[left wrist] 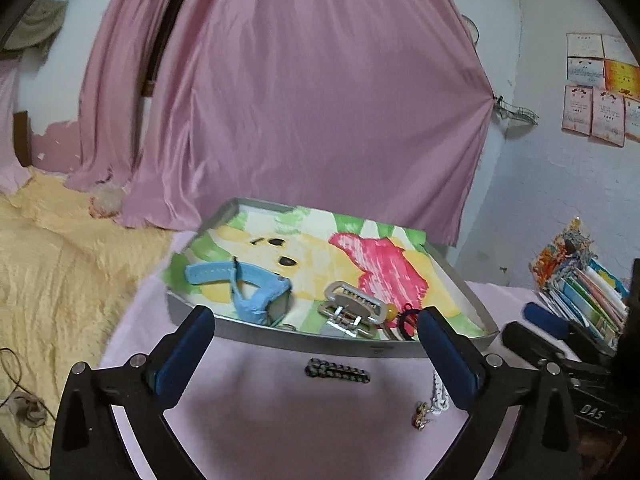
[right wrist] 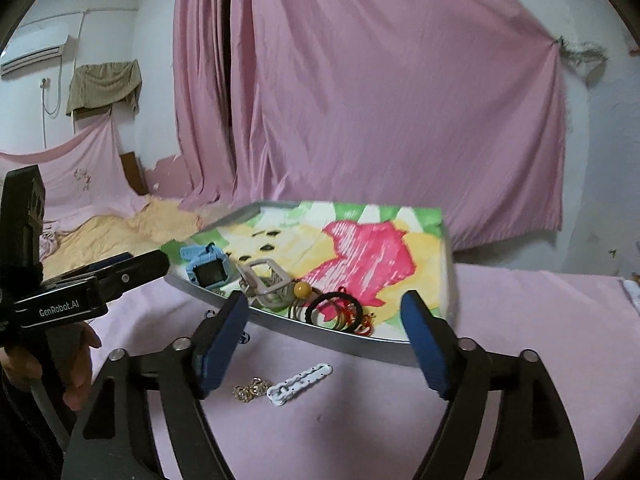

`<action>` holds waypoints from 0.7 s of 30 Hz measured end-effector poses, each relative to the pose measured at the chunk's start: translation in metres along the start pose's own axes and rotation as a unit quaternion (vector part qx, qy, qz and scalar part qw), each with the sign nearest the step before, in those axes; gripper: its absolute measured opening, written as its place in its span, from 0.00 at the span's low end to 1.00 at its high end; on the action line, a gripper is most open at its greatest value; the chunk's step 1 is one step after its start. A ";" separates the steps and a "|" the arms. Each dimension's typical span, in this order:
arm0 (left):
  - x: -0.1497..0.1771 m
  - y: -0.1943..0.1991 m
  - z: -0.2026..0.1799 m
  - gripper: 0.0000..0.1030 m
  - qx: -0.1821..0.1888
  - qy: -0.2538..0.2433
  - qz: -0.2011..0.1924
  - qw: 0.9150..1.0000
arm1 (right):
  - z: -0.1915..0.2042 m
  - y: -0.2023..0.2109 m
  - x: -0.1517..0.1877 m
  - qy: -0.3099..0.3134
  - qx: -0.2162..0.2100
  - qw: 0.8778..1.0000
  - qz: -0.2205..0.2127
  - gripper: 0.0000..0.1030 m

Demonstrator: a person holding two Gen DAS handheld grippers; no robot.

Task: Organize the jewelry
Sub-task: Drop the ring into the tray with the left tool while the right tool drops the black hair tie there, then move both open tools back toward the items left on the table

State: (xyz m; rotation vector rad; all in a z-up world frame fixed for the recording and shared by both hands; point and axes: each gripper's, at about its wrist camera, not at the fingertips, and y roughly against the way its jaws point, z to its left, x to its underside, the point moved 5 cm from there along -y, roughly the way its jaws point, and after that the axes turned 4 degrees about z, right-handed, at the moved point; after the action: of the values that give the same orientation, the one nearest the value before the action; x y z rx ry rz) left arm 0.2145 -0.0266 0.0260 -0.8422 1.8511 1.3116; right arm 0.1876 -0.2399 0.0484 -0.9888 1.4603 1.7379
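A grey tray point(left wrist: 280, 340) lined with a cartoon print holds a blue watch point(left wrist: 248, 288), a silver clip point(left wrist: 352, 308), an amber bead point(left wrist: 391, 312) and black hair ties point(left wrist: 408, 320). On the pink cloth in front of it lie a black hair clip point(left wrist: 338, 371), a white clip point(left wrist: 440, 396) and gold earrings point(left wrist: 420, 420). My left gripper point(left wrist: 316, 320) hangs open above the black clip. My right gripper point(right wrist: 324, 304) is open over the white clip point(right wrist: 300, 384) and the earrings point(right wrist: 250, 391), near the tray point(right wrist: 360, 344). Neither holds anything.
A yellow blanket point(left wrist: 48, 280) covers the bed to the left and a pink curtain point(left wrist: 312, 100) hangs behind the tray. Books and papers point(left wrist: 580, 280) are stacked at the right. A hand point(right wrist: 80, 372) holds the left gripper point(right wrist: 132, 268) at the left of the right wrist view.
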 end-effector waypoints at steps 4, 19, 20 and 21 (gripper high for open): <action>0.006 0.014 0.003 0.99 -0.028 -0.014 -0.011 0.999 | 0.001 0.023 0.006 0.010 0.026 0.999 -0.038 0.87; 0.028 0.061 0.000 0.99 -0.044 -0.065 -0.068 0.995 | 0.011 0.067 0.025 0.017 0.046 0.996 -0.073 0.92; 0.029 0.062 -0.001 0.99 -0.044 -0.067 -0.069 0.994 | 0.011 0.066 0.027 0.016 0.047 0.996 -0.070 0.92; 0.030 0.062 -0.001 0.99 -0.046 -0.071 -0.069 0.994 | 0.012 0.065 0.029 0.016 0.047 0.997 -0.066 0.92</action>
State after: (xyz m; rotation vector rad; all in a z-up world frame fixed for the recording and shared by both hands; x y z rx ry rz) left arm 0.1467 -0.0137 0.0323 -0.8851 1.6037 1.3421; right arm 0.1159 -0.2389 0.0565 -1.0446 1.4483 1.5520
